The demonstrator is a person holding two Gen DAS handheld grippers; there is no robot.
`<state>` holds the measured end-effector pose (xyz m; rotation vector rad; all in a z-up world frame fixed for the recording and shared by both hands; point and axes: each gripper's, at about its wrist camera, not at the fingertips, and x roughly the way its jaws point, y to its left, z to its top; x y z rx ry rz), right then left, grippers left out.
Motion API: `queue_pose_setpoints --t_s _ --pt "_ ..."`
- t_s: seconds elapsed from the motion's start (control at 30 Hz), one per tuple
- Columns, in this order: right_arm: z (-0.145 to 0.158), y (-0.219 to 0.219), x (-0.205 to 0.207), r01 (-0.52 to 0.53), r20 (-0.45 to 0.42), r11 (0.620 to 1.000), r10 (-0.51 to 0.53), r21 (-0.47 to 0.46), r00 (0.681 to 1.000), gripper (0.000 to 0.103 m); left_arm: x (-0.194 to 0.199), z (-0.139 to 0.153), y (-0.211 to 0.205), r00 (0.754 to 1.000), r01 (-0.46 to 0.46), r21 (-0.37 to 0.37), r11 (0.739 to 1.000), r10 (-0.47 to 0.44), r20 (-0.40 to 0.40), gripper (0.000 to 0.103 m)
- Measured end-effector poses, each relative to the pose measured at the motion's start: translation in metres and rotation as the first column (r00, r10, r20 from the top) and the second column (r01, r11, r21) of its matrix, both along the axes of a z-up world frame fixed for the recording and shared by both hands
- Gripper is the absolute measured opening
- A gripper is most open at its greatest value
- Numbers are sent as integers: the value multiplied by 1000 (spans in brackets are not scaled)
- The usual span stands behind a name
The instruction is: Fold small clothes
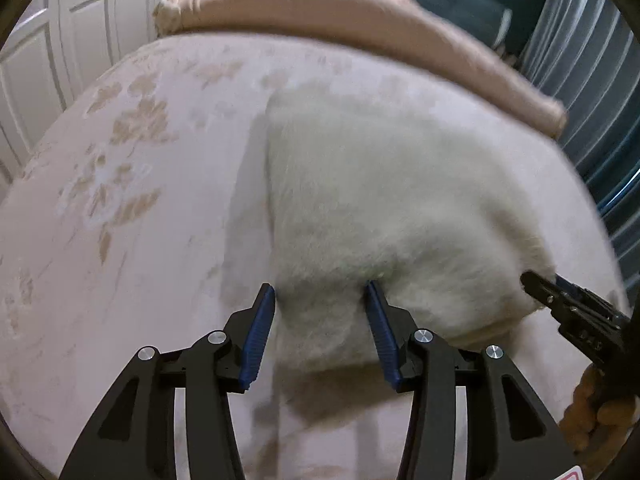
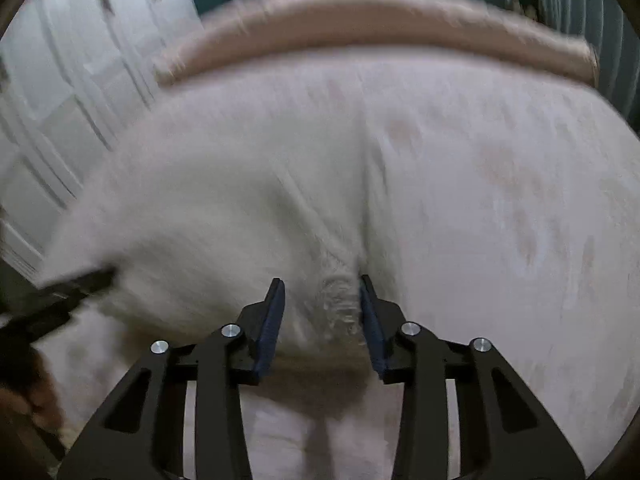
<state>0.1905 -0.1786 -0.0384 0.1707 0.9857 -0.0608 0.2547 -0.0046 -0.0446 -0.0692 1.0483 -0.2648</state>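
Left gripper (image 1: 320, 294) is clamped on the near edge of the fluffy white garment (image 1: 392, 184), right gripper (image 2: 322, 290) pinching the same hem further along. Both lift it off the floral bedspread (image 1: 132, 184), likely to carry the edge over for a fold.

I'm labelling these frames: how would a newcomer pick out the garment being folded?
On the floral pink bedspread, before the tan rolled blanket, lies a fluffy white garment. It alone is furry and unpatterned, its near edge pinched by both grippers.
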Motion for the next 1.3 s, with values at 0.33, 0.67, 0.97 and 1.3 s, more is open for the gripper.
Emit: queue_pose_setpoints --t_s 0.33,0.67,0.97,1.3 --pt "34 8 -44 85 96 996 -87 28 992 50 -37 10 -10 996 -77 64 995 75 37 46" --pt "16 29 -90 187 116 974 -172 -127 978 73 -79 4 -26 986 -154 163 975 142 83 71" --pt "-23 31 -106 186 74 972 -176 -145 982 78 -101 -33 -22 985 -170 194 966 159 74 73" --pt "-43 39 -109 173 139 969 -150 -177 979 97 -111 -46 -32 979 -154 233 960 116 168 92"
